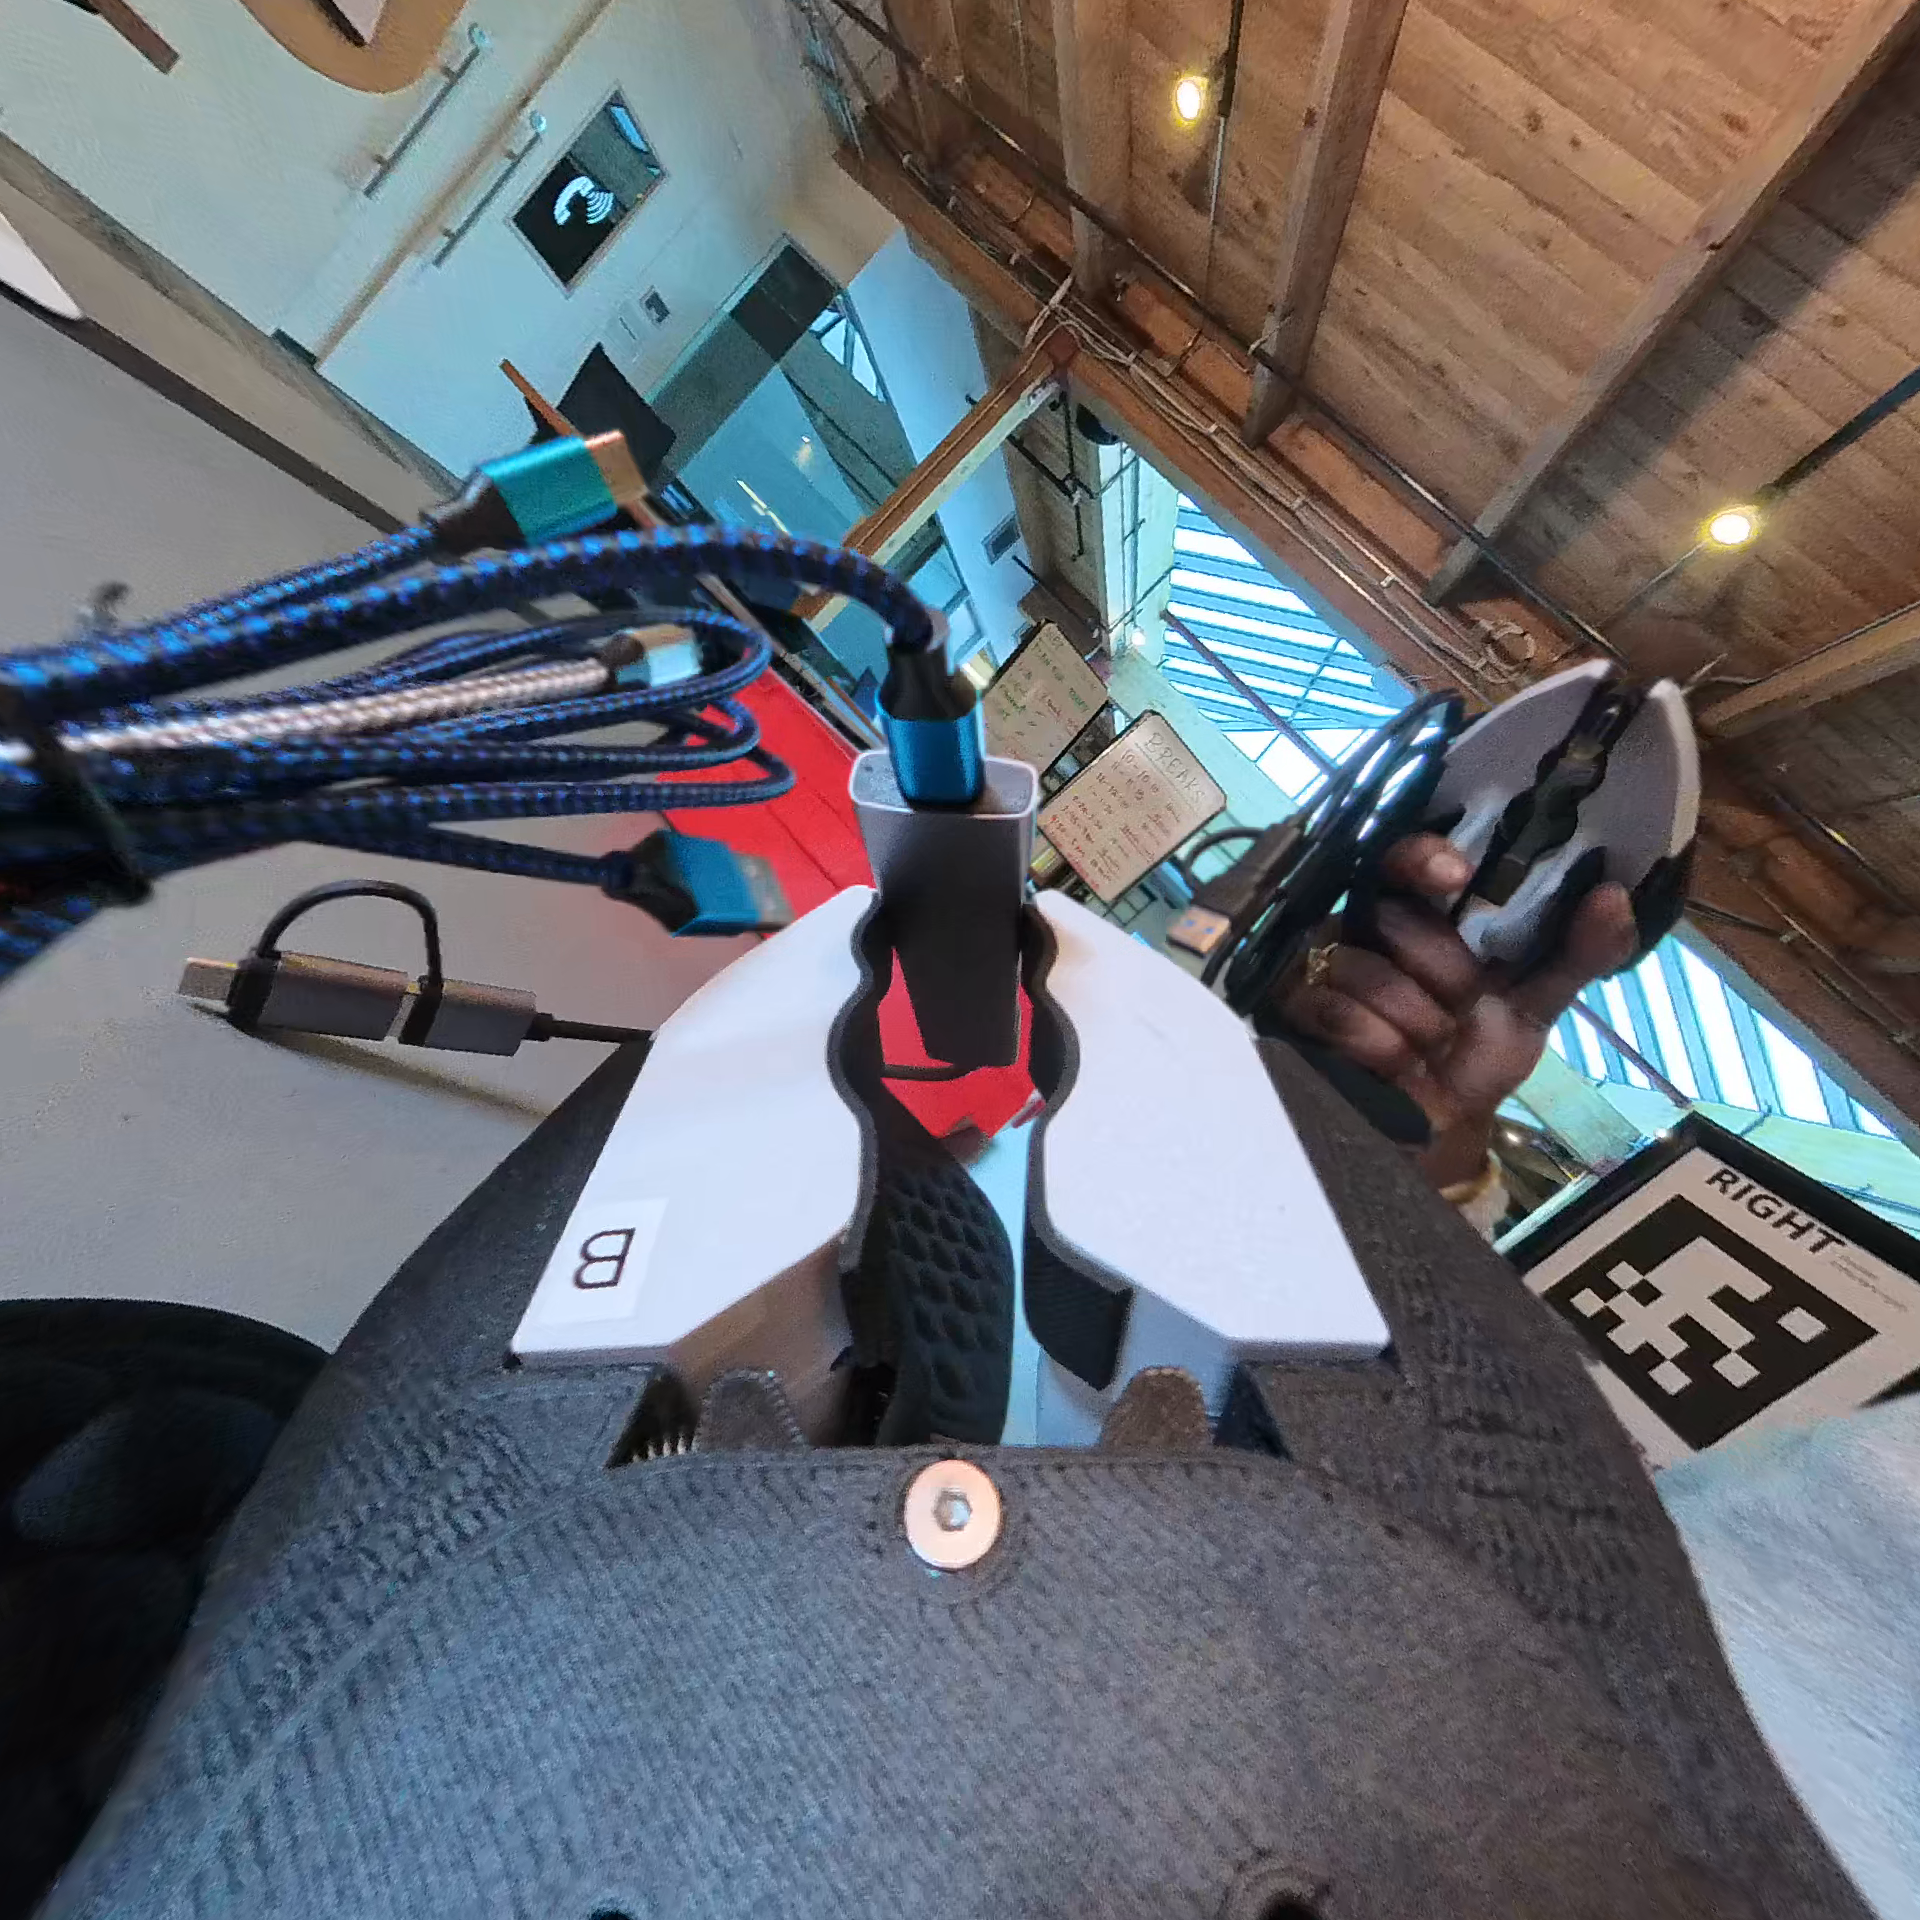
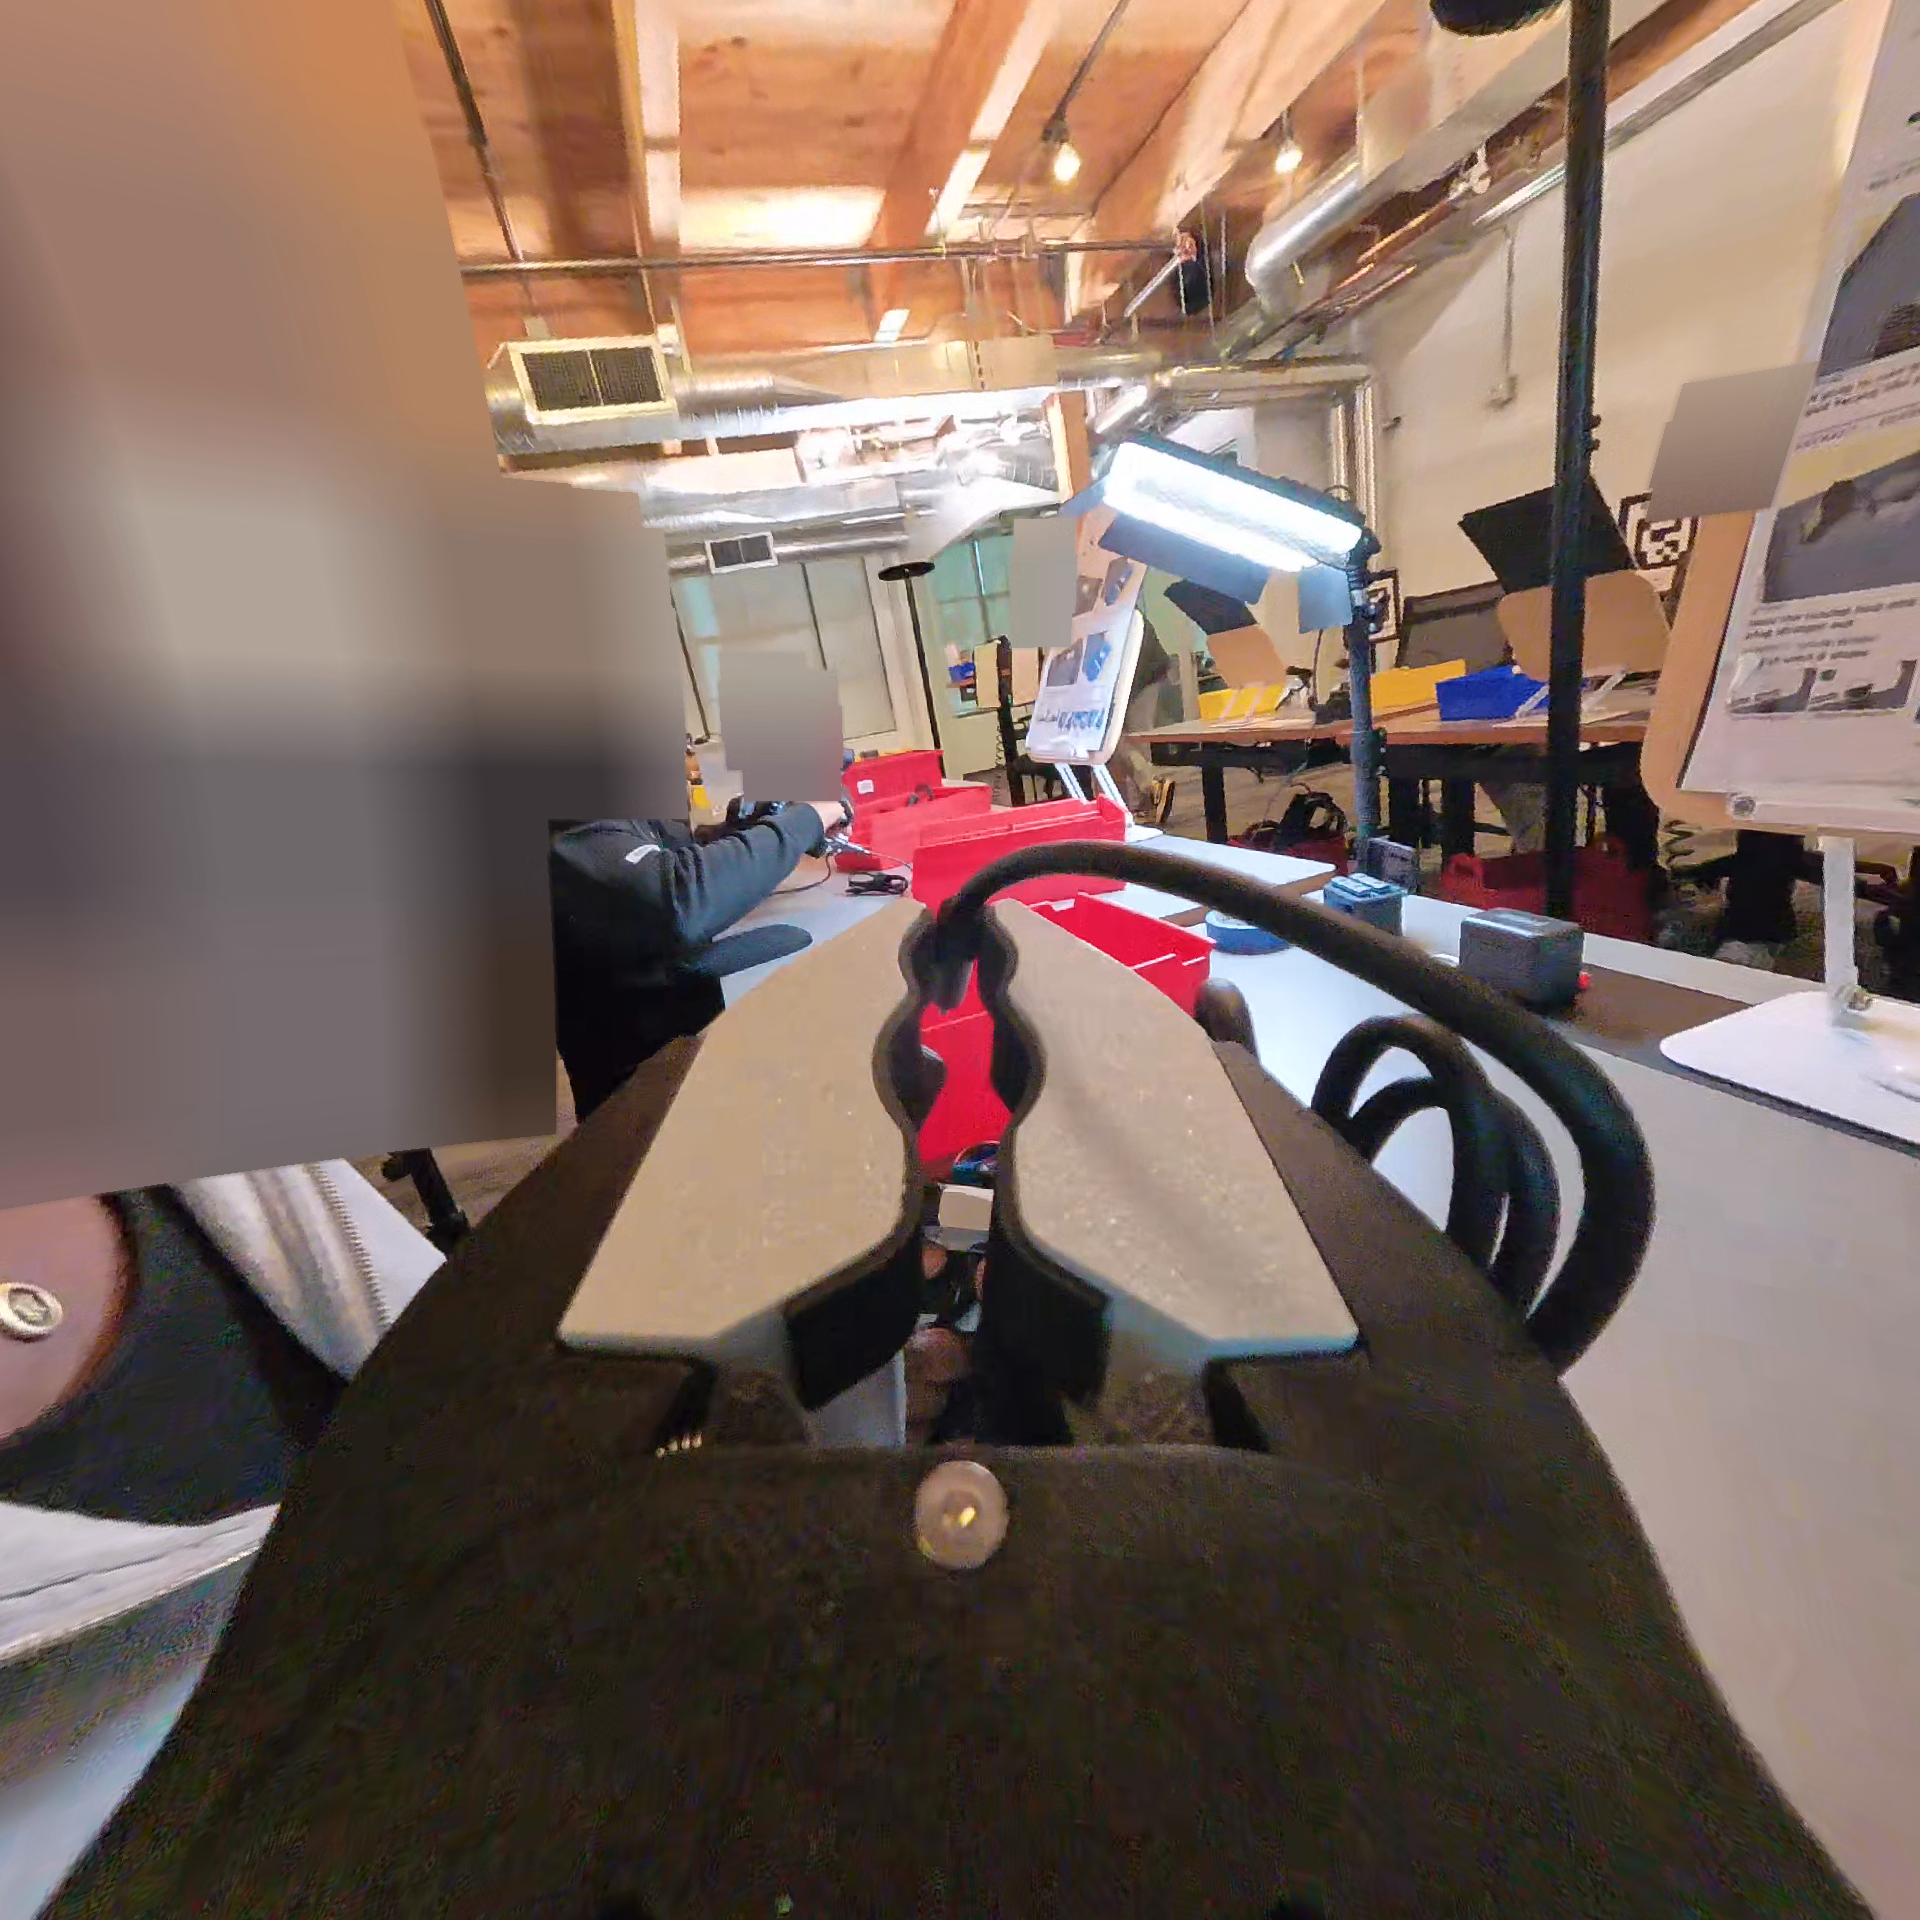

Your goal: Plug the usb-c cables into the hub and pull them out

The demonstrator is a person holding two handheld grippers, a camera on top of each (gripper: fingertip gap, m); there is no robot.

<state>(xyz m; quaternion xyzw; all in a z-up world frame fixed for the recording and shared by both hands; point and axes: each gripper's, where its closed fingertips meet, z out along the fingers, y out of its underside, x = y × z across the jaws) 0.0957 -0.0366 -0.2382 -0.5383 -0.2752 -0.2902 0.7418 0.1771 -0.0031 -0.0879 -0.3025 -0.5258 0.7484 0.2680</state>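
My left gripper [image 1: 945,935] is shut on a grey hub [image 1: 951,873] and holds it up in the air, end pointing away. A blue braided cable's blue plug [image 1: 930,753] sits in the hub's end. More blue plugs [image 1: 717,883] and a grey braided cable [image 1: 416,707] hang in a bundle at the left. My right gripper [image 2: 951,961] is shut on a black cable [image 2: 1351,935] near its plug; the cable loops off to the right. The right gripper also shows far right in the left wrist view [image 1: 1569,821], held in a hand with coiled black cable.
A grey adapter with a black loop [image 1: 364,1003] lies on the white table [image 1: 208,1143]. Red bins [image 2: 1039,842] stand on the table ahead. A person in a black sleeve [image 2: 686,883] sits at left. A stand base [image 2: 1797,1049] and grey boxes [image 2: 1517,951] are at right.
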